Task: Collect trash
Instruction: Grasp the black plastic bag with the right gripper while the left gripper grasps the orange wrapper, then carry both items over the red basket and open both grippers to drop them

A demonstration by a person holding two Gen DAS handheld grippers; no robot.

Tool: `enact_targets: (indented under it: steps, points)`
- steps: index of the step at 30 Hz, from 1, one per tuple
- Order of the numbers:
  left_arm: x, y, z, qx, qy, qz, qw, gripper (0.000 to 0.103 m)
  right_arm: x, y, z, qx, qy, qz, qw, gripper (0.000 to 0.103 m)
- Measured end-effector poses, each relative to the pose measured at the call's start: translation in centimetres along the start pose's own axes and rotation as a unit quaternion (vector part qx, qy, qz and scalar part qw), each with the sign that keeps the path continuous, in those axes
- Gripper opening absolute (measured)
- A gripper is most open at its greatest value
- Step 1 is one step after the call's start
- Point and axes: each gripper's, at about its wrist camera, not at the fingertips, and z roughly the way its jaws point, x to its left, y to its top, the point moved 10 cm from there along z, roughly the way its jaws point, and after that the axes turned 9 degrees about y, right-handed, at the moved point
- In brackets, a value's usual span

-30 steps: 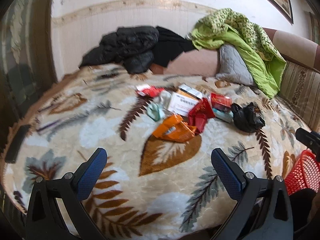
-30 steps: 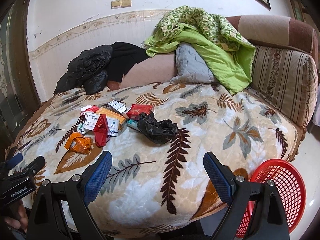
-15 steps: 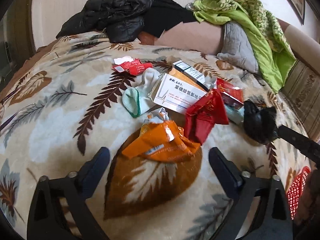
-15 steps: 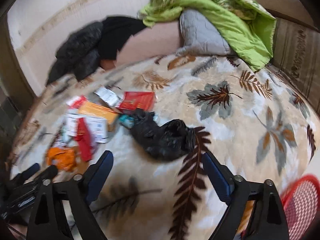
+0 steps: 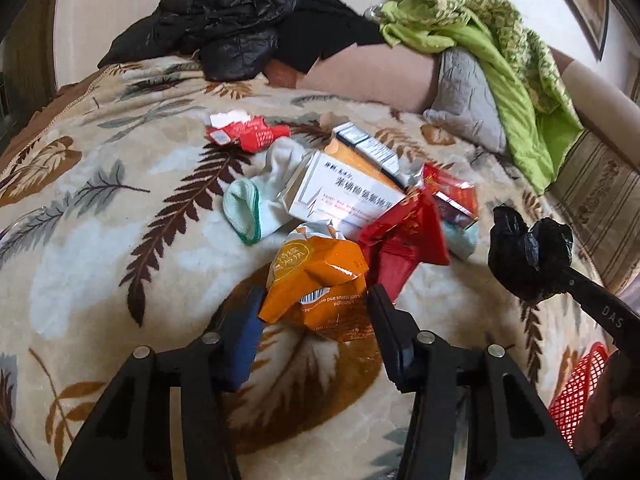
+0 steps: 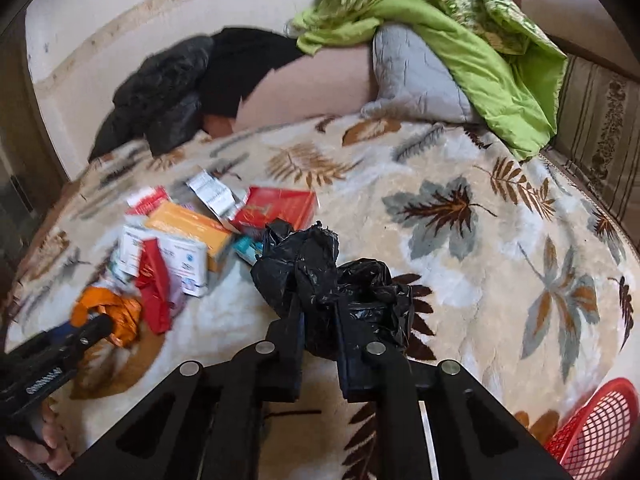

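Observation:
A pile of trash lies on the leaf-patterned blanket [image 5: 100, 240]: an orange wrapper [image 5: 316, 276], a red wrapper [image 5: 404, 240], a white box [image 5: 344, 196], a crumpled red pack [image 5: 248, 134] and a white sock [image 5: 260, 200]. My left gripper [image 5: 314, 322] has its fingers closed in on both sides of the orange wrapper. My right gripper [image 6: 318, 344] is shut on a crumpled black plastic bag [image 6: 320, 264], which also shows in the left wrist view [image 5: 528, 248].
A red mesh basket [image 6: 596, 432] stands off the bed's front right edge. A black jacket [image 5: 224, 28], a grey pillow [image 5: 468, 100] and a green quilt [image 5: 500, 48] lie at the back. A striped cushion [image 6: 600, 128] lines the right side.
Both grippers moved forward onto the bed and closed: the left around the orange wrapper, the right on the black bag.

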Motion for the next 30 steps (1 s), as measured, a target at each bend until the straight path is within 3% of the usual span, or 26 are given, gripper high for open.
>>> enact_targets:
  steps: [5, 11, 21, 28, 30]
  points:
    - [-0.8, 0.5, -1.9, -0.032, -0.015, 0.009, 0.9993, 0.050, 1.2, 0.4, -1.7, -0.024, 0.029, 0.002, 0.999, 0.013]
    - [-2.1, 0.7, -3.3, -0.063, -0.015, 0.036, 0.9973, 0.050, 2.0, -0.1, -2.3, -0.024, 0.051, 0.013, 0.998, 0.013]
    - [-3.9, 0.4, -4.6, -0.081, -0.042, 0.053, 0.9944, 0.050, 1.0, -0.7, -3.9, -0.031, 0.066, 0.045, 0.996, 0.013]
    - [-10.5, -1.3, -7.8, -0.097, -0.111, 0.118, 0.9820, 0.050, -2.7, -2.2, -9.3, -0.055, 0.092, 0.112, 0.988, 0.013]
    - [-13.1, -2.0, -8.7, -0.094, -0.137, 0.137, 0.9764, 0.051, -4.7, -2.8, -11.8, -0.064, 0.079, 0.122, 0.987, 0.013]
